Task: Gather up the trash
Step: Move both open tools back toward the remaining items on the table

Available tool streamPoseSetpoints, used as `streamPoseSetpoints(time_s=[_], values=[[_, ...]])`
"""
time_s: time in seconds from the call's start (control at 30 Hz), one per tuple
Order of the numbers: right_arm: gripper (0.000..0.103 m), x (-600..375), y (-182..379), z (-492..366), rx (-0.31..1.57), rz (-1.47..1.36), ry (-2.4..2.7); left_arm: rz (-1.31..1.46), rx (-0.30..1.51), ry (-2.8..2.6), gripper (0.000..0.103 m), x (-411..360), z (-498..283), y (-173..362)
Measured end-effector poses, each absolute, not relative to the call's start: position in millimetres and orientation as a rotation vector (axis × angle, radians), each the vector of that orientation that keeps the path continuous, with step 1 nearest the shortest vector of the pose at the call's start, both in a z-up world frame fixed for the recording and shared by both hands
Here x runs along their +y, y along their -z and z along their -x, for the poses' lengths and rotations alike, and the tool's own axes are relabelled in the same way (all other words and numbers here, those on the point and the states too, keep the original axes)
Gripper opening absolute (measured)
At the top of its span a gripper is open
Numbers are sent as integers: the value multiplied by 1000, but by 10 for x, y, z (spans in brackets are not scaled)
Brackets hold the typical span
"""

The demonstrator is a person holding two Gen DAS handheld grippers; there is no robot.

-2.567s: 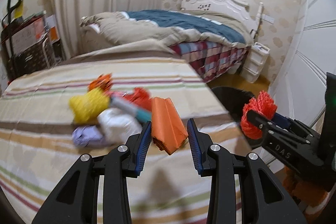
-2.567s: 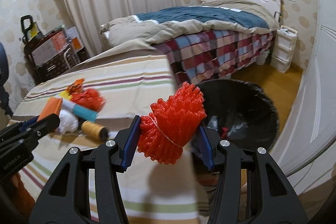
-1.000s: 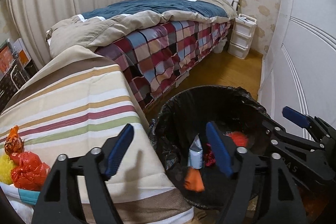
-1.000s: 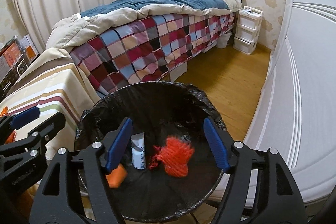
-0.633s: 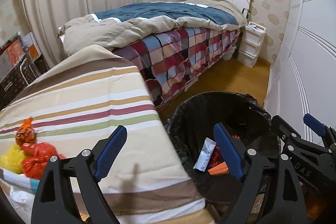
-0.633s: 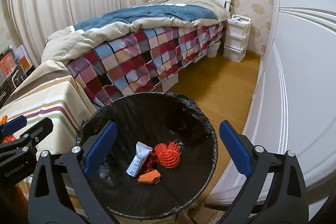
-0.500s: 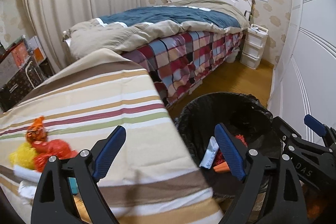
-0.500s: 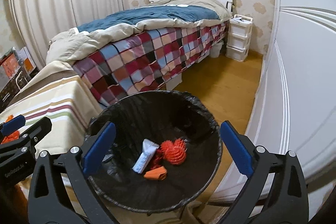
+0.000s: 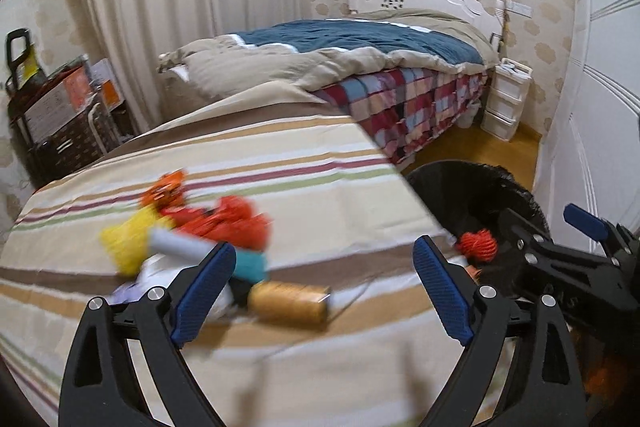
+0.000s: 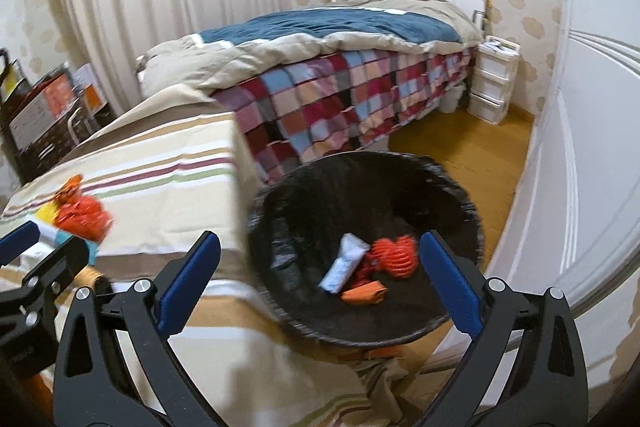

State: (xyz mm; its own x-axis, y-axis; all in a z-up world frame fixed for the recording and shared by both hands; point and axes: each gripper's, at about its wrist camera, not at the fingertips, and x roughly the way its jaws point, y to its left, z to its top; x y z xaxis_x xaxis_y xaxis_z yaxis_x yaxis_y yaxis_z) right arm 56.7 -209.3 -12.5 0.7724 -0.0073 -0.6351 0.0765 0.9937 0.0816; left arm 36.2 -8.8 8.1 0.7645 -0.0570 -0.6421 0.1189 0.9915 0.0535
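The left tongs [image 9: 320, 291] are wide open and hold nothing. They hang over the counter [image 9: 304, 211], which has a striped cloth on it. A small pile of trash lies on the cloth, and it looks blurry. In the pile there is a yellow fluffy thing [image 9: 128, 239], a red crumpled bag [image 9: 228, 223] and a small orange wrapper [image 9: 166, 189] behind them. A white and teal tube [image 9: 208, 255] lies in front of the red bag. A tan spool of thread [image 9: 288, 301] lies on its side, closest to the tongs. Something white [image 9: 156, 281] sits under the left blue pad.

The right tongs [image 10: 320, 281] are wide open too, and they hold nothing. They point at the black trash bin [image 10: 460, 203], which stands on the floor right beside the counter. It has a black bag inside. Three things lie at the bottom of the bin: a red mesh ball [image 10: 394, 255], a white tube [image 10: 344, 263] and a small orange piece [image 10: 366, 294]. They lie close together.

Behind the counter is a bed [image 10: 352, 95] with a checked blanket and a blue and tan quilt. A small white drawer box [image 10: 492, 85] stands next to the bed.
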Motion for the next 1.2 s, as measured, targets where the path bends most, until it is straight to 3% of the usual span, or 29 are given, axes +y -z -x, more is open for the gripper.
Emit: streamPoseSetpoints(time_s=[0.67,1.2], values=[[97,-871,158,-609,772,56,-198,-1,742,-235,91,1455,141,132],[97,-759,306,-906,849,168,-107,44,765,-273,91,1724,241,218]])
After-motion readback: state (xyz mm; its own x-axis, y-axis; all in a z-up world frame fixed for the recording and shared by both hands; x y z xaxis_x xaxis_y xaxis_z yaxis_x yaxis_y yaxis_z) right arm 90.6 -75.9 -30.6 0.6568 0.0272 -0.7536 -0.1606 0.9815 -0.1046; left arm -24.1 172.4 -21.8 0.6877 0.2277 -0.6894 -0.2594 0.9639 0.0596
